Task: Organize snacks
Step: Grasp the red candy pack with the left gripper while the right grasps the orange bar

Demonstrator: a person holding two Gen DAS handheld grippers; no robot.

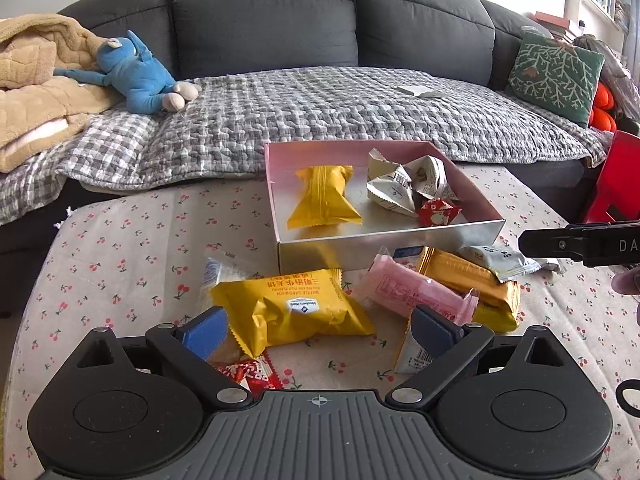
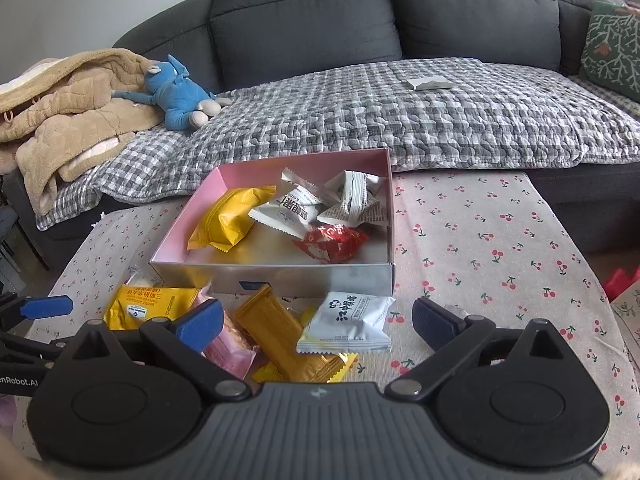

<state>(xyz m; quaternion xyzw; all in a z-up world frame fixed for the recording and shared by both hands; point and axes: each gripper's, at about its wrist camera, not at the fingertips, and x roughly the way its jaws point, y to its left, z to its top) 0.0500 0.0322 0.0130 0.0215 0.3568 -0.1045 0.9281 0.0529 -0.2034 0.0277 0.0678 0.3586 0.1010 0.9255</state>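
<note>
An open pink-lined box (image 1: 384, 236) (image 2: 276, 276) stands on the cherry-print cloth. It holds a yellow packet (image 1: 324, 198) (image 2: 232, 222), several white packets (image 1: 394, 192) (image 2: 320, 204) and a red packet (image 1: 438, 212) (image 2: 332, 242). Loose snacks lie in front of the box: a yellow packet (image 1: 296, 308) (image 2: 148, 304), a pink packet (image 1: 412, 294) (image 2: 232, 350), a gold packet (image 1: 472, 276) (image 2: 280, 336), a white packet (image 1: 500, 258) (image 2: 348, 322) and a red packet (image 1: 252, 372). My left gripper (image 1: 320, 328) is open just above the yellow packet. My right gripper (image 2: 318, 322) is open over the white packet.
A dark grey sofa (image 1: 260, 16) with a checked quilt (image 1: 320, 112) stands behind the table. A blue plush toy (image 1: 140, 76), a tan blanket (image 1: 36, 80) and a green cushion (image 1: 556, 72) lie on it. A red object (image 1: 616, 180) is at the right.
</note>
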